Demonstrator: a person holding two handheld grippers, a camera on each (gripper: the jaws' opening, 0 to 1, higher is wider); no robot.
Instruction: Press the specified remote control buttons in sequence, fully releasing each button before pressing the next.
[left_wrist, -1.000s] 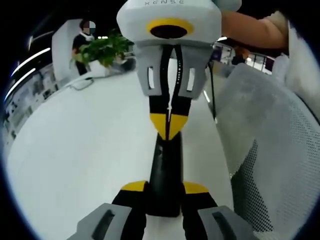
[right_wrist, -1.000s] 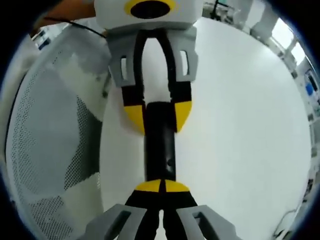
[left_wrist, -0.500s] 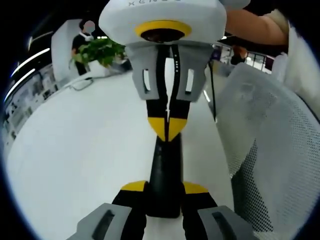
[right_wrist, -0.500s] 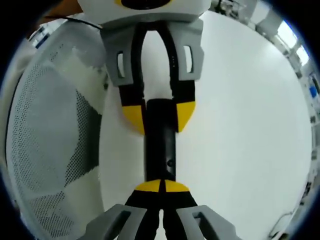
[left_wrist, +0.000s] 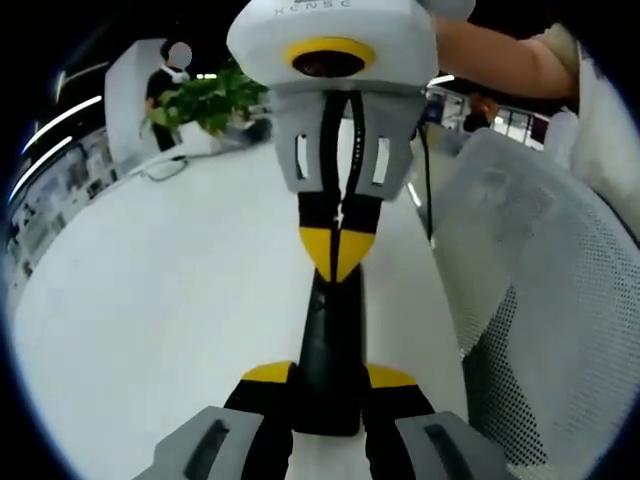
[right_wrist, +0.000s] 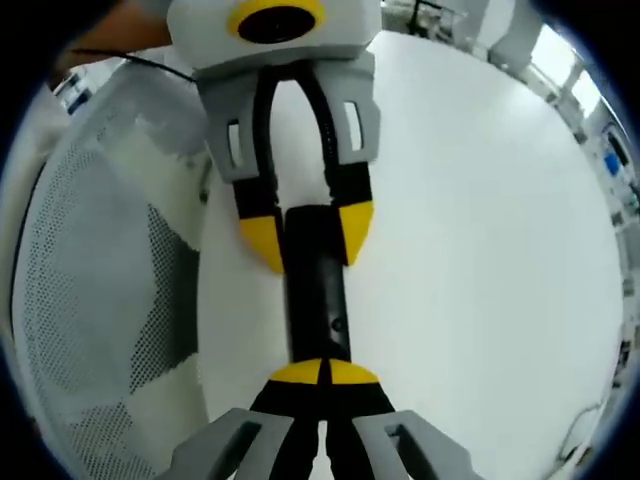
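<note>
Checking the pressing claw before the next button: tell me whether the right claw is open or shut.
Shut. In the left gripper view the right claw has its yellow tips together, pointing down at the remote.

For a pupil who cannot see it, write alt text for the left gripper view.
A black remote is clamped between the left tool; the right tool, jaws together, presses its tip on it, above a white table.

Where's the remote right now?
The slim black remote control lies on the white table, clamped between the left gripper's jaws, the right gripper's closed tips at its far end.
</note>
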